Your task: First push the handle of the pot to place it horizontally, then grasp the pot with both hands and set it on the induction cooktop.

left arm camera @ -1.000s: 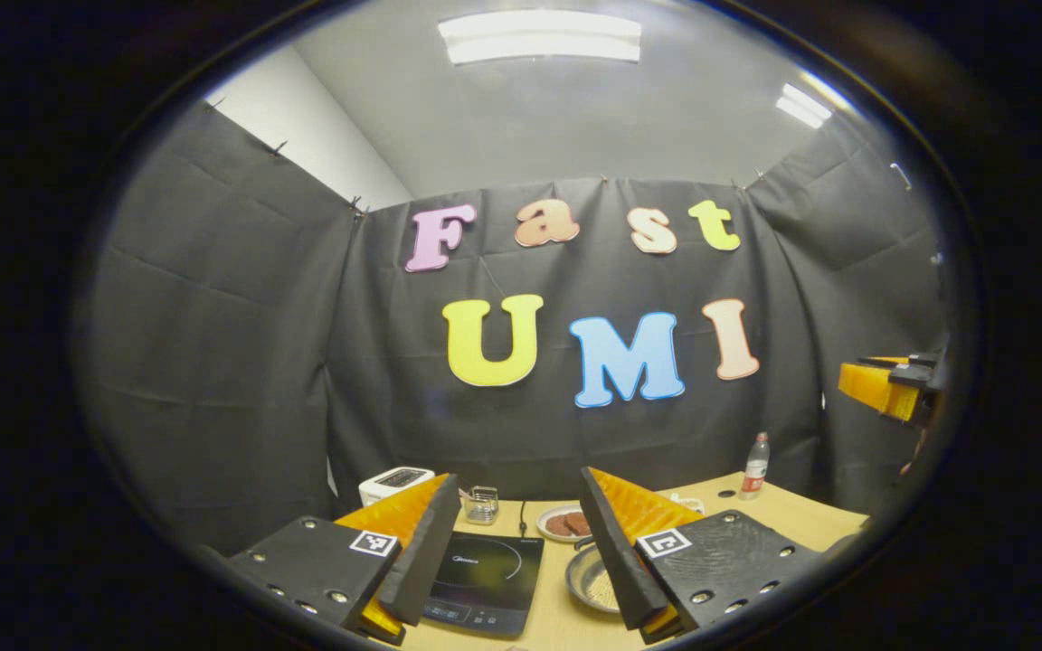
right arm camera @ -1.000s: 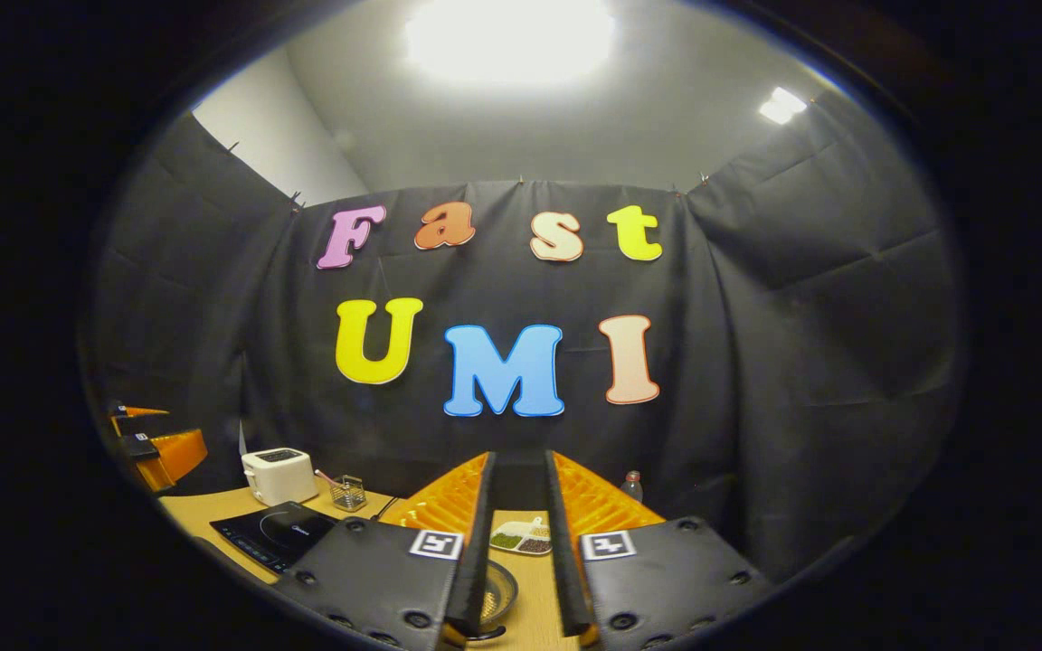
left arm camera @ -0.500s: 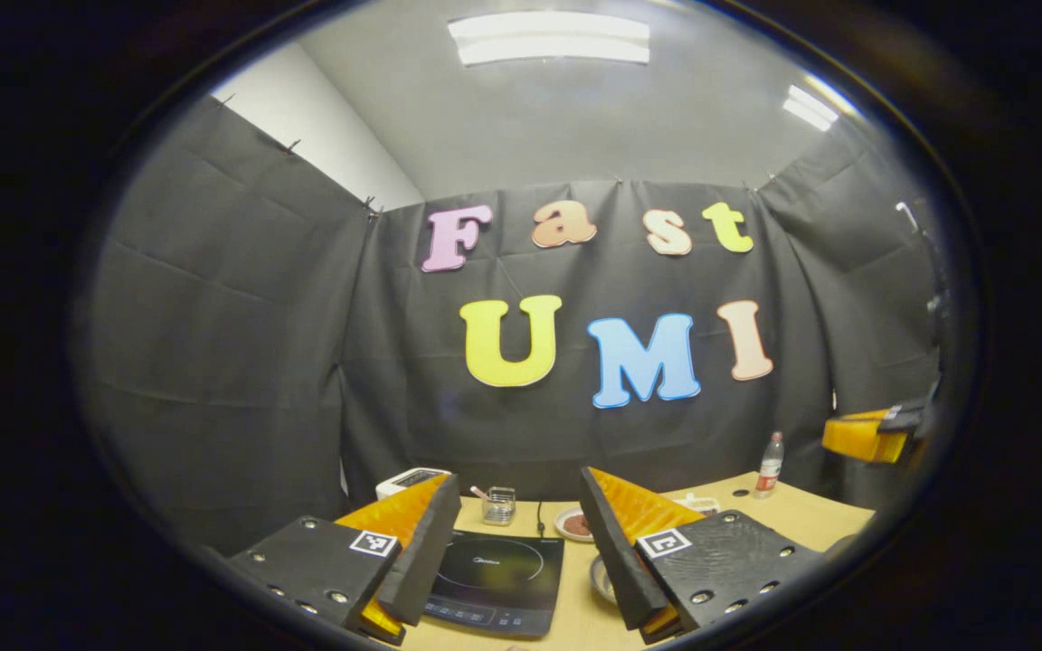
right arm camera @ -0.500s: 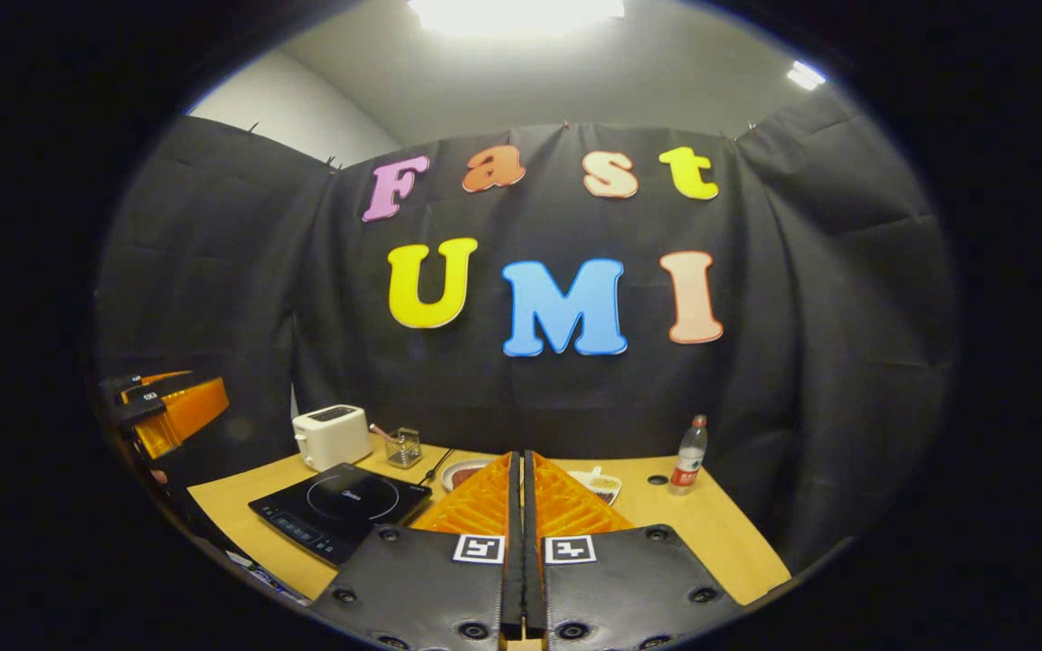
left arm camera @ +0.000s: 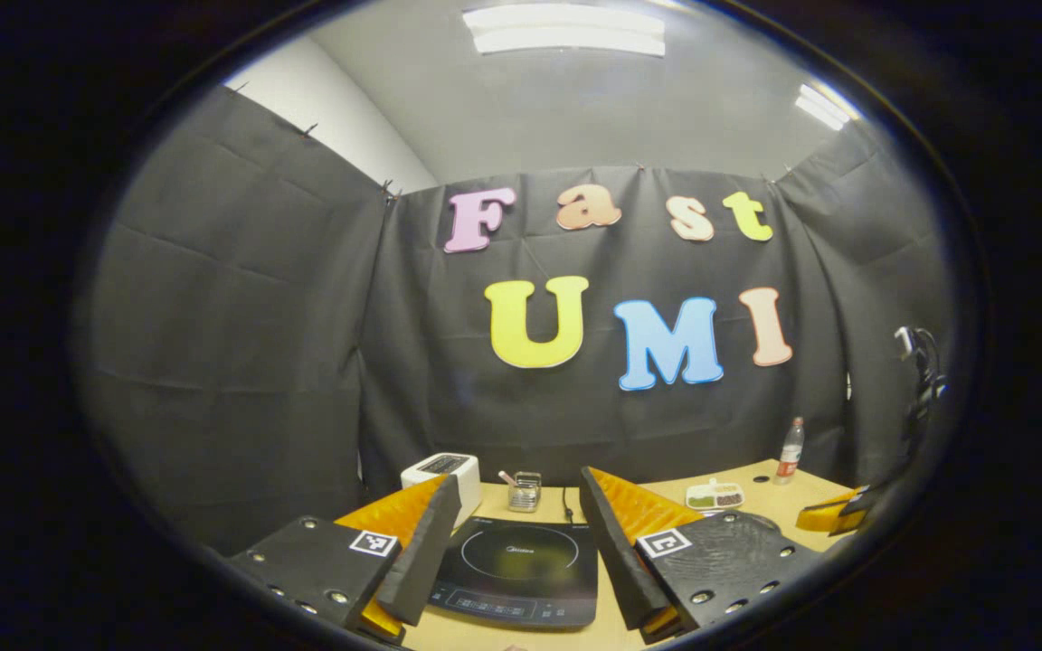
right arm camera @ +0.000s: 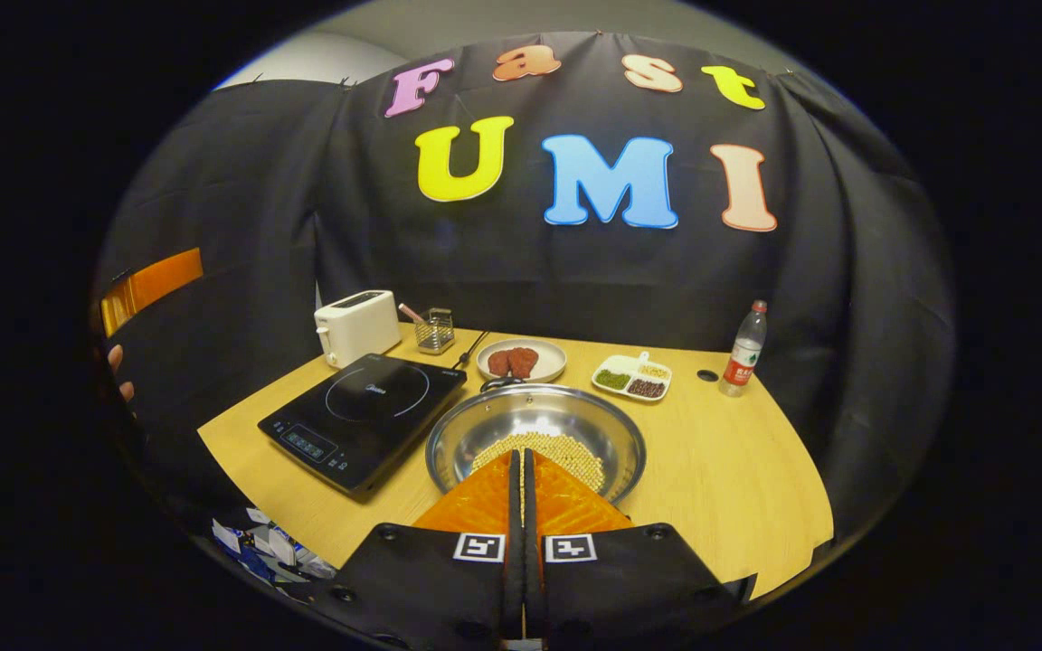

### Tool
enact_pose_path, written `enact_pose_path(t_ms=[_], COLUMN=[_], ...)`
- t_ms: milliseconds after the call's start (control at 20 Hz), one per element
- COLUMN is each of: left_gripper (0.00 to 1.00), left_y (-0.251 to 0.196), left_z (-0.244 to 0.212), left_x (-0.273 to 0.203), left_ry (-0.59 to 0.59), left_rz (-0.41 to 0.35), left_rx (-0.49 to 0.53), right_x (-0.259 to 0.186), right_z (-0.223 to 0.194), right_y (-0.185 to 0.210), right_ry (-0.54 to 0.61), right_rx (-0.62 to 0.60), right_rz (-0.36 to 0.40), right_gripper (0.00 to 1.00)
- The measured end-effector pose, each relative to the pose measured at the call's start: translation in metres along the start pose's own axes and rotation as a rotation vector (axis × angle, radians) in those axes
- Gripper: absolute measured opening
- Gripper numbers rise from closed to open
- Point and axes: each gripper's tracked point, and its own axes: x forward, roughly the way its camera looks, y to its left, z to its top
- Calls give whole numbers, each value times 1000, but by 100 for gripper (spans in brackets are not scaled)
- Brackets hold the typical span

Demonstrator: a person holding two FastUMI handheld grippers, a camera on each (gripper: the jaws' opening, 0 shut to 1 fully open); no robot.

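Right claw (right arm camera: pixel 523 466) clenched on nothing, poised over pot (right arm camera: pixel 535 440) beside induction cooktop (right arm camera: pixel 364 407) on surface (right arm camera: pixel 729 470). Left claw (left arm camera: pixel 516 506) released, fingers spread above cooktop.

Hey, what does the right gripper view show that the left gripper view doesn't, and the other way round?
Right gripper view: a clear look into the pot with beans inside, and a plate of meat behind it. Left gripper view: the ceiling lights. Shared: the induction cooktop, toaster, utensil holder, divided dish and bottle.
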Motion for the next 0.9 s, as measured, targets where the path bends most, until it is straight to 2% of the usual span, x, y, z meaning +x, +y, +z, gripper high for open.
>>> enact_pose_path(t_ms=[150,200,250,300,400,550,750,800,850,900], left_gripper=[81,78,78,81,78,81,81,78,81,78], left_y=[25,33,42,48,56,68,72,70,68,63], left_z=[-5,-6,-10,-13,-12,-12,-15,-14,-14,-15], left_x=[-1,-1,-1,-1,-2,-4,0,3,6,11], left_ry=[0,0,6,13,10,11,17,17,19,25], left_rz=[15,22,31,41,60,84,110,118,124,125], left_rx=[-7,-4,0,3,-2,6,29,32,32,26], right_x=[15,18,22,24,29,36,48,52,56,59], right_z=[-27,-38,-51,-60,-75,-93,-115,-119,-124,-127], right_y=[14,18,22,25,30,32,27,25,23,19], right_ry=[91,128,167,197,238,304,386,409,431,452], right_rx=[-21,-29,-37,-46,-59,-68,-91,-95,-98,-101], right_rz=[25,35,43,47,65,76,87,90,92,92], right_gripper=[2,2,5,2,2,2,2,0,2,2])
